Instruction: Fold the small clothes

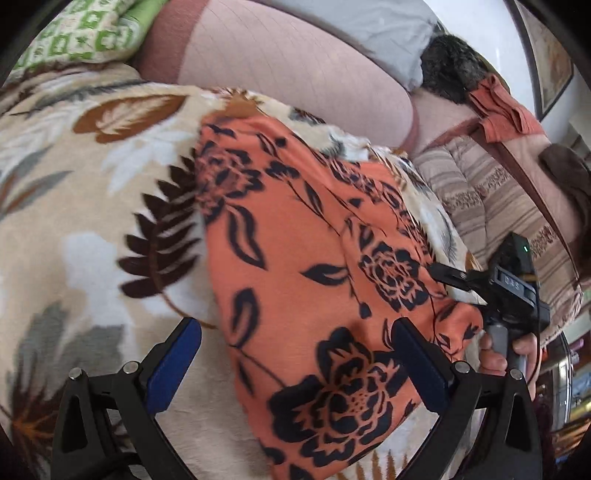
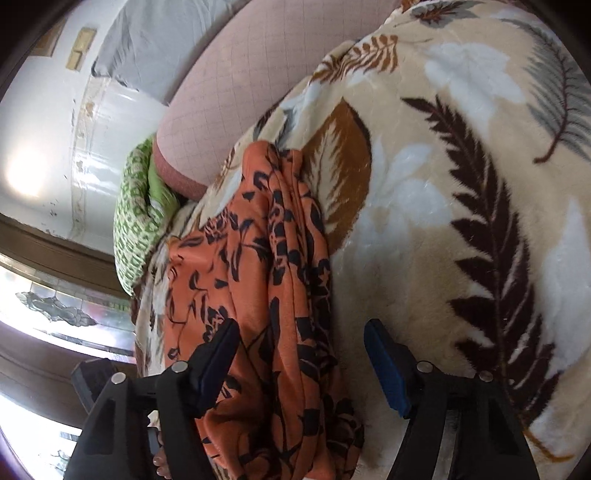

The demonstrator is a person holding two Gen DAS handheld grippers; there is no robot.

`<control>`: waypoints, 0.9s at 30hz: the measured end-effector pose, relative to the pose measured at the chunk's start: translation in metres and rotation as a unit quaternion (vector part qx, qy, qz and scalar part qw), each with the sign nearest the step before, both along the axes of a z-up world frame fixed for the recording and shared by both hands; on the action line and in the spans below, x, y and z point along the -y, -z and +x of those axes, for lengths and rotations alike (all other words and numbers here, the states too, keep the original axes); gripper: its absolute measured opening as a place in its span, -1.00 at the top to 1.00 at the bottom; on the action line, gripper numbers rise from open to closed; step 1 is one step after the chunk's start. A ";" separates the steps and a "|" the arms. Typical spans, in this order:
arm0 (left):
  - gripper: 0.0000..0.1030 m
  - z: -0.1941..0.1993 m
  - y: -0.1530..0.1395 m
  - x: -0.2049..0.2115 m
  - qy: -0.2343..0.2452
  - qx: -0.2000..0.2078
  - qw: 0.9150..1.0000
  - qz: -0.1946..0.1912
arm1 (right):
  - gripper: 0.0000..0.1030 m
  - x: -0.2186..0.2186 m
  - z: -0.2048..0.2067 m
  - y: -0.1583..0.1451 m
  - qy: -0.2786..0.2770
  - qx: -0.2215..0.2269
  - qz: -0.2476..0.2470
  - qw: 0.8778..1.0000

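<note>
An orange garment with black flower print (image 1: 306, 258) lies folded on a cream leaf-patterned blanket (image 1: 74, 221). My left gripper (image 1: 295, 358) is open, its jaws wide apart just above the garment's near end. In the left wrist view the right gripper (image 1: 458, 280) is at the garment's far right edge, held by a hand. In the right wrist view the garment (image 2: 258, 295) lies as a long bunched strip on the blanket (image 2: 443, 184). My right gripper (image 2: 301, 354) is open, its jaws straddling the garment's near end without pinching it.
A pink bolster pillow (image 1: 295, 74) and a green patterned cushion (image 1: 85, 33) lie beyond the garment. A striped brown quilt (image 1: 498, 206) with other clothes on it lies at the right. A white wall (image 2: 55, 147) and a window (image 2: 55, 306) are at the left.
</note>
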State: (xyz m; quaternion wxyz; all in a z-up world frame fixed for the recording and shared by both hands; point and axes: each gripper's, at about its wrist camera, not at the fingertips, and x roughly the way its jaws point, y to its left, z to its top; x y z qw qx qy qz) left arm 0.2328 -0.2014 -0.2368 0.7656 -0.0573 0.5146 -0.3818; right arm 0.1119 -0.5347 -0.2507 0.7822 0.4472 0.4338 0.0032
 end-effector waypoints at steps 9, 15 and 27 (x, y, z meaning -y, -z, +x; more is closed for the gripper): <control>-0.68 -0.008 0.009 0.016 0.008 -0.005 1.000 0.009 | -0.40 -0.034 0.021 0.006 -0.049 0.010 -0.008 0.999; -0.13 -0.005 0.005 0.006 -0.012 0.003 1.000 -0.008 | 0.12 -0.053 0.023 -0.004 -0.052 0.008 -0.043 0.998; 0.19 -0.019 -0.023 -0.021 -0.026 0.051 0.998 -0.022 | 0.24 -0.088 0.018 -0.050 -0.052 0.051 -0.099 0.992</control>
